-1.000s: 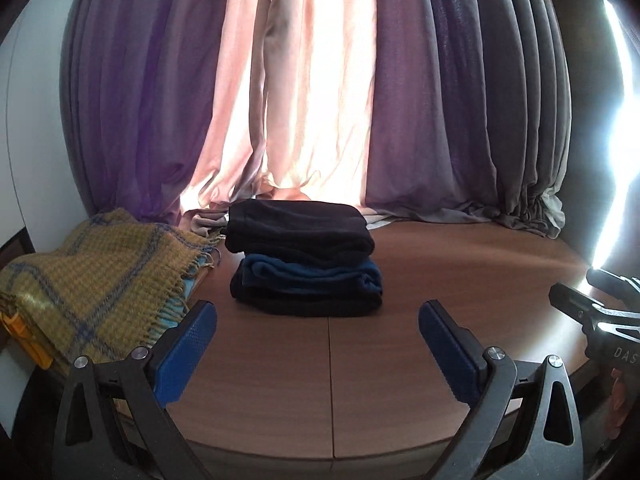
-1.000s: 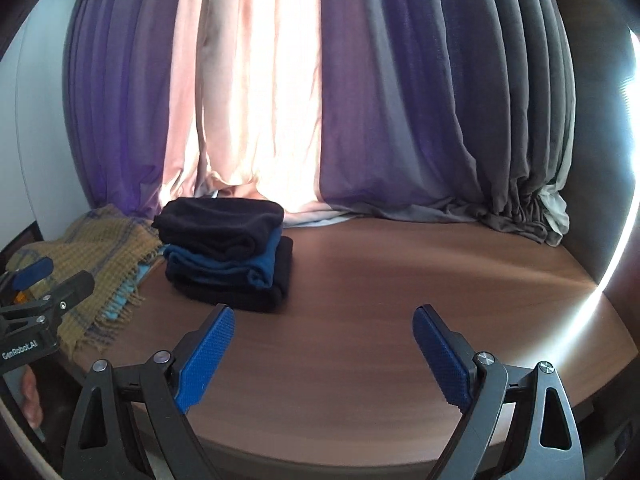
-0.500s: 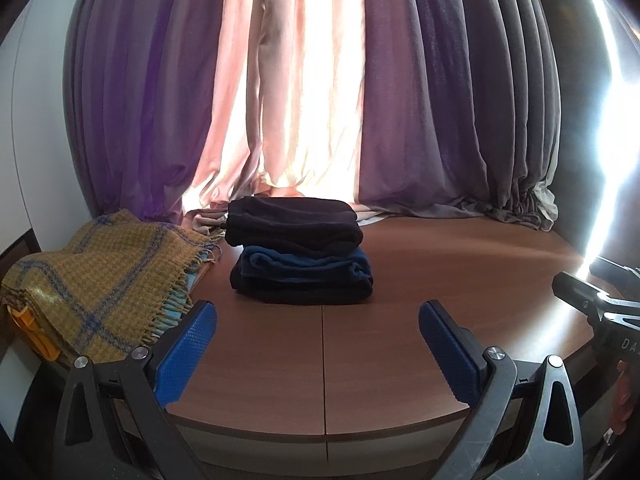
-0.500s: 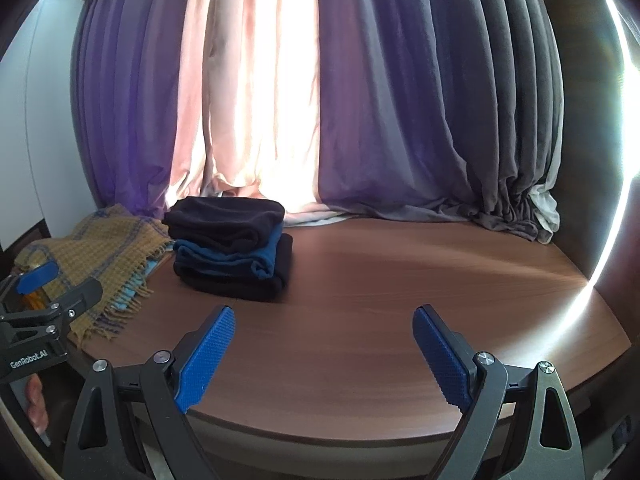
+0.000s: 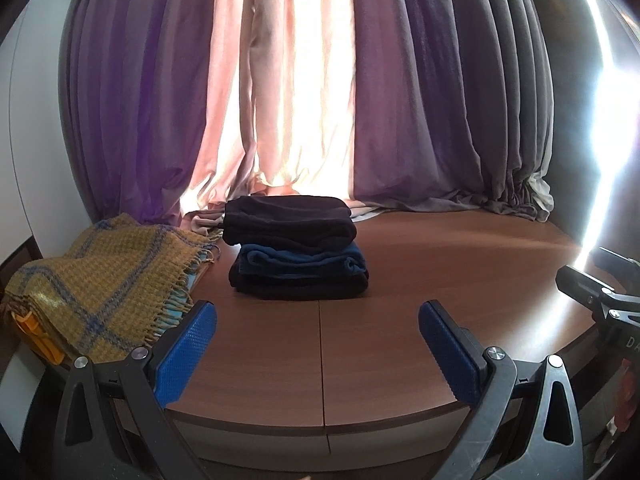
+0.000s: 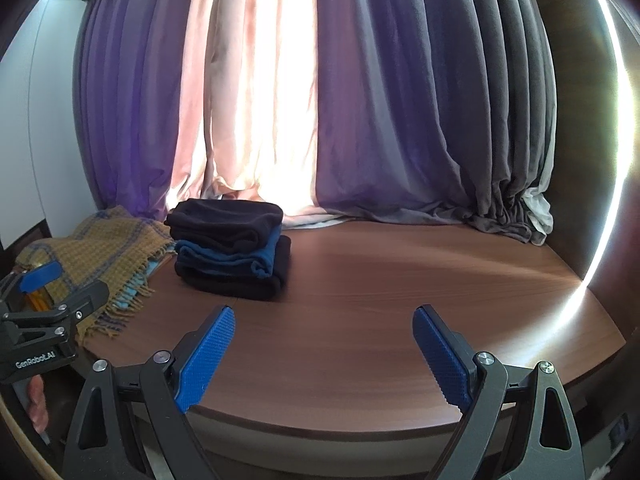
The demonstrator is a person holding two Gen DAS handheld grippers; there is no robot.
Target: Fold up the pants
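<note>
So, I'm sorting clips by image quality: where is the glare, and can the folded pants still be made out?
Left wrist view: a blown-out flare down the right edge and a backlit curtain, fisheye bending at the rim; the stack of pants is dim but sharp. Right wrist view: a thinner flare on the right, with glare spilling onto the table.

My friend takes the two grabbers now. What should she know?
Left gripper: open, empty, at the table's near edge.
Right gripper: open, empty, beside it.
Folded pants: three stacked, black on blue on black, on the wooden table near the curtain.
Yellow plaid blanket lies left of the stack.
Done: the stack looks folded.
Left: no unfolded pants in view; probably nothing.
</note>
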